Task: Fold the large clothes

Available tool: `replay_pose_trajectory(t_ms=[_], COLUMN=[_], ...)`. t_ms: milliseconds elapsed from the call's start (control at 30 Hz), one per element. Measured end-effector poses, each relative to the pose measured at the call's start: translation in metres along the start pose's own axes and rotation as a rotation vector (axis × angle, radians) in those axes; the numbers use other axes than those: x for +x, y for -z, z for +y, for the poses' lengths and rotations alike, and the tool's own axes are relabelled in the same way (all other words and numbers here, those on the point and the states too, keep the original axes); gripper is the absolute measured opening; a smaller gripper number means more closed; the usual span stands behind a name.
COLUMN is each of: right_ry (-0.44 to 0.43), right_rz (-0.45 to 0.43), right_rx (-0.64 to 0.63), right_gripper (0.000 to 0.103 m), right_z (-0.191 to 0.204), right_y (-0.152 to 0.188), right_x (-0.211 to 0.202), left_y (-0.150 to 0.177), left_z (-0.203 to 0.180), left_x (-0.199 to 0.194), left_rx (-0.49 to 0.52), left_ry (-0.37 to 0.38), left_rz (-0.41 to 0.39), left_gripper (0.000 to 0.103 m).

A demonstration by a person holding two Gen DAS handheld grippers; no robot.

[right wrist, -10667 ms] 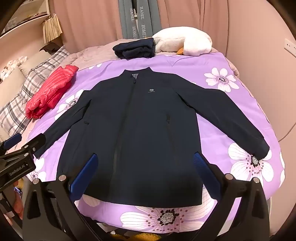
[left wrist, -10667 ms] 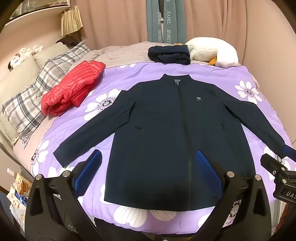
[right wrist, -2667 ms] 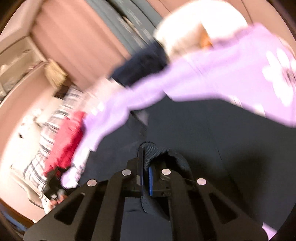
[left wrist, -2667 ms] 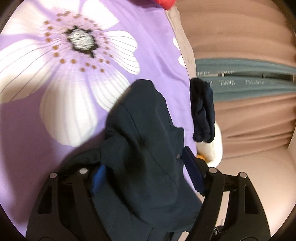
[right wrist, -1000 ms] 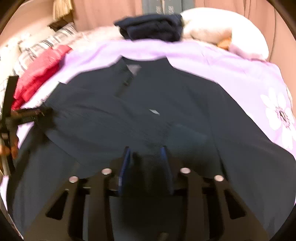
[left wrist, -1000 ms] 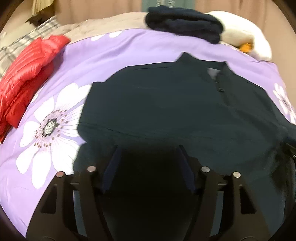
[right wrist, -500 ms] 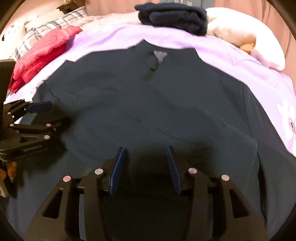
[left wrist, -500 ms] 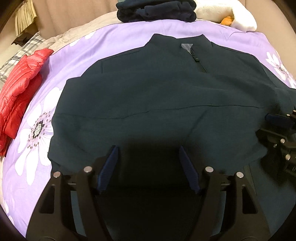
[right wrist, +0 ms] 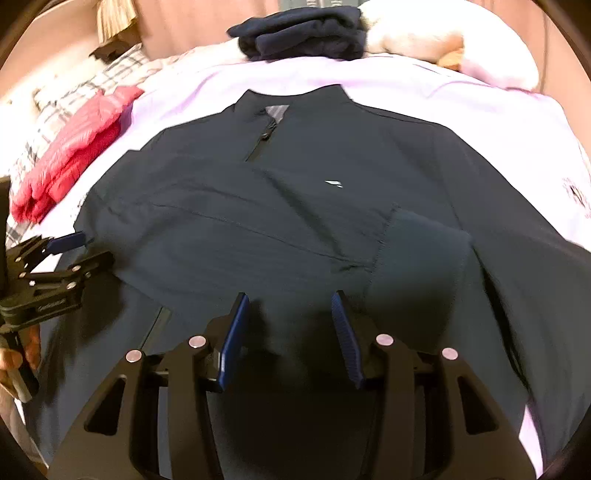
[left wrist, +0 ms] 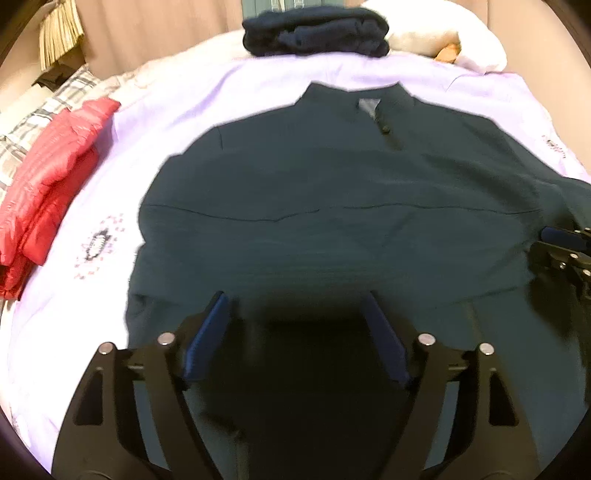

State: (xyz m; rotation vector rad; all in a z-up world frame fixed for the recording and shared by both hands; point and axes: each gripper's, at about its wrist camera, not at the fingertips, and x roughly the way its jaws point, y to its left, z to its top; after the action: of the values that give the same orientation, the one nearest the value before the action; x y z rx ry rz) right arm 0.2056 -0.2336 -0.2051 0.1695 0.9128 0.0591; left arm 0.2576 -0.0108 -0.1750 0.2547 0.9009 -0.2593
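Left gripper (left wrist: 295, 325) hangs over the dark navy jacket (left wrist: 332, 206), jaws wide and opening further, nothing pinched between them. Right gripper (right wrist: 290, 325) sits partly open over the lower chest, pads clear of the cloth, holding nothing. Jacket lies on the purple floral bedspread (left wrist: 184, 103), front up, collar toward the far pillows. Both sleeves look already folded across the body; one cuff (right wrist: 417, 251) rests on the chest. Looks roughly a third done: sleeves in, body not yet folded up. Fabric is smooth, thin, a few soft creases, zip mostly closed. Red puffer jacket (left wrist: 51, 177) lies off to one side, folded dark clothes (left wrist: 314, 33) beyond the collar.
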Motion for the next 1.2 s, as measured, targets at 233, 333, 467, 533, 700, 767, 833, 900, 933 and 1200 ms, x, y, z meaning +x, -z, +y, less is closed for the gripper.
replay_pose_trajectory(t_ms=[233, 333, 467, 533, 700, 767, 833, 900, 933, 1200], right_ry=[-0.029, -0.05, -0.073, -0.079, -0.069, -0.055, -0.037, -0.025, -0.018, -0.008], right_rz=[-0.07, -0.089, -0.108, -0.112, -0.115, -0.123, -0.139, -0.159, -0.174, -0.257], right_rx=[0.115, 0.163, 0.252, 0.311, 0.461, 0.534, 0.606, 0.675, 0.72, 0.962], right_gripper=[0.06, 0.06, 0.072, 0.073, 0.075, 0.076, 0.077, 0.077, 0.077, 0.077], right_z=[-0.018, -0.027, -0.045, -0.059, -0.097, -0.115, -0.133, -0.15, -0.16, -0.21], right_y=[0.02, 0.036, 0.068, 0.088, 0.139, 0.162, 0.185, 0.204, 0.217, 0.284], right_x=[-0.053, -0.076, -0.106, -0.119, -0.145, -0.157, -0.171, -0.182, -0.19, -0.222], left_y=[0.008, 0.015, 0.032, 0.041, 0.067, 0.075, 0.084, 0.093, 0.097, 0.121], left_z=[-0.009, -0.013, -0.012, -0.008, -0.001, -0.002, -0.003, -0.001, -0.001, 0.006], left_x=[-0.057, -0.079, -0.103, -0.109, -0.12, -0.126, -0.134, -0.142, -0.145, -0.165], left_rx=[-0.002, -0.018, -0.088, -0.132, -0.215, -0.232, -0.258, -0.302, -0.317, -0.347], left_ry=[0.007, 0.031, 0.078, 0.104, 0.142, 0.157, 0.187, 0.222, 0.233, 0.227], left_rz=[-0.081, -0.095, -0.081, -0.058, -0.02, -0.02, -0.022, -0.028, -0.029, -0.019], left_gripper=[0.096, 0.1, 0.101, 0.101, 0.101, 0.101, 0.101, 0.101, 0.101, 0.101])
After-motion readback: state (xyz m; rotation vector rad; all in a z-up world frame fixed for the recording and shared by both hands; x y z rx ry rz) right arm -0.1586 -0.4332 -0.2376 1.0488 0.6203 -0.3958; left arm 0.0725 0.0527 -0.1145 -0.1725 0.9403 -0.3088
